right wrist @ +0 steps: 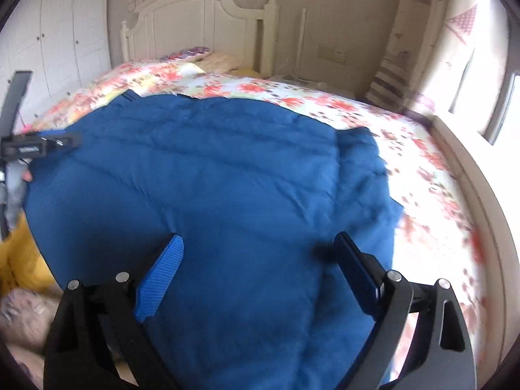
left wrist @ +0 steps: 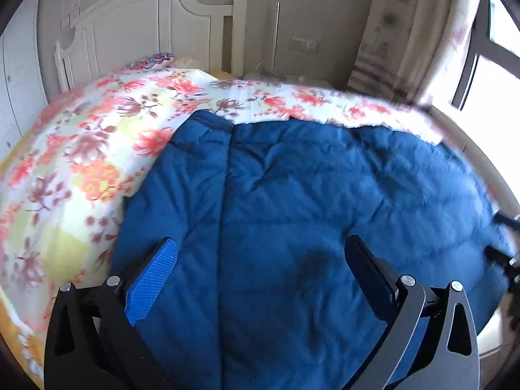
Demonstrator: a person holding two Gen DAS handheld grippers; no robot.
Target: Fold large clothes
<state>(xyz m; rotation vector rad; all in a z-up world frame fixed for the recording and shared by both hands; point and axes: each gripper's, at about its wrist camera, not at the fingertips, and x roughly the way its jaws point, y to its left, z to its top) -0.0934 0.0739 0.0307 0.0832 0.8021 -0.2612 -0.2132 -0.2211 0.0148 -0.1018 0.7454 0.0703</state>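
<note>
A large blue quilted coat (left wrist: 292, 201) lies spread flat on the floral bedspread (left wrist: 81, 149). My left gripper (left wrist: 260, 250) hovers above its near part, jaws wide apart, nothing between the blue pads (left wrist: 152, 279). In the right wrist view the same coat (right wrist: 211, 178) fills the middle, one sleeve folded along its right side (right wrist: 360, 169). My right gripper (right wrist: 258, 243) is open over the coat, its pads clear of the fabric. The left gripper shows at the left edge of the right wrist view (right wrist: 39, 144), over the coat's left side.
The bed (right wrist: 422, 162) runs back to a white headboard (right wrist: 201, 22) with pillows (right wrist: 208, 58). A white wardrobe (right wrist: 58, 39) stands at the left, a window (left wrist: 494, 65) and curtain at the right. Yellow cloth (right wrist: 22, 260) lies at the lower left.
</note>
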